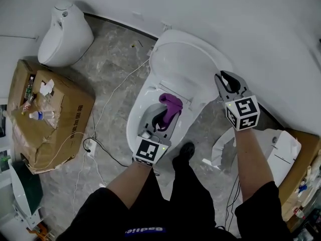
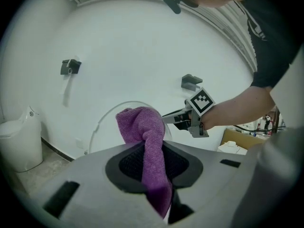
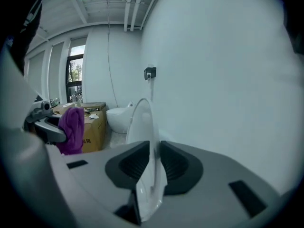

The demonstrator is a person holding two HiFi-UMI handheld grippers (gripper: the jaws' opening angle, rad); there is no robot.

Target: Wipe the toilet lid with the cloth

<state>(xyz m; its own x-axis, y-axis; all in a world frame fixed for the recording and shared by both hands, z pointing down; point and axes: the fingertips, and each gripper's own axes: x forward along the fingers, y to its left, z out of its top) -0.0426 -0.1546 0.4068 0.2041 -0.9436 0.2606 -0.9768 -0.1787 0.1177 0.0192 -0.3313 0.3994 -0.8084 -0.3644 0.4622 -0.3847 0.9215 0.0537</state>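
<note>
Toilet lid (image 1: 186,59) raised upright near wall, at back edge of toilet (image 1: 134,115). Right gripper (image 1: 226,80) jaws pressed on lid's right edge, thin white rim pinched between pads. Left gripper (image 1: 159,115) jaws clamped on purple cloth (image 1: 171,104); cloth bunched above jaws, tail hanging down between them. Cloth held over open bowl, near lid's lower inner face; contact with lid unclear. Cardboard box (image 1: 75,109) and second toilet (image 1: 65,34) on floor at left, well apart from the work.
</note>
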